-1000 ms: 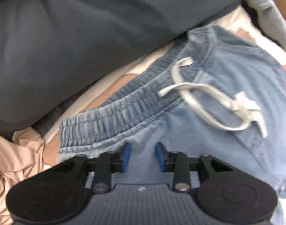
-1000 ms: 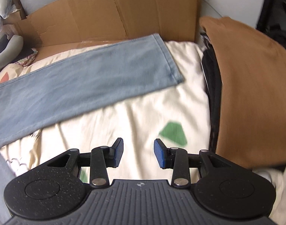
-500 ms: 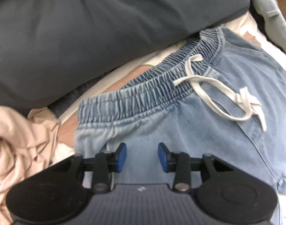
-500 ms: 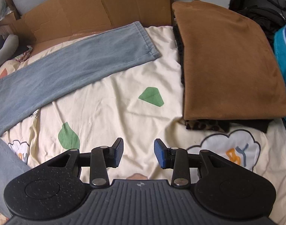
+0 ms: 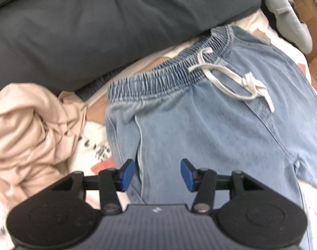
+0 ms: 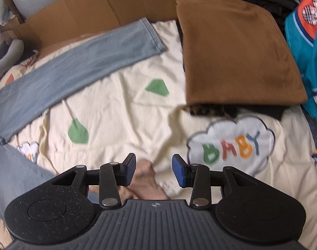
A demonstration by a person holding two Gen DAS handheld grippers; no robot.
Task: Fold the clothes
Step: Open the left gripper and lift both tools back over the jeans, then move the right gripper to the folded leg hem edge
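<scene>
On the bed, the left gripper [image 5: 157, 174], jaws released, hung over the jeans [image 5: 200, 125] waistband; only the right gripper [image 6: 153, 171], also released, showed the leg [image 6: 85, 62]. Both had pulled back since earlier.

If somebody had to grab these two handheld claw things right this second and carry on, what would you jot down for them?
Left gripper: fingers open, empty, over the upper part of the light blue denim drawstring trousers.
Right gripper: fingers open, empty, over the cream printed bedsheet.
Trousers: spread flat on the sheet, elastic waistband against the dark grey cushion, one leg stretched toward the cardboard.
Done: a folded brown garment tops a stack beside the leg.
Left: the trousers show no fold yet; a crumpled beige garment lies beside the waistband.
</scene>
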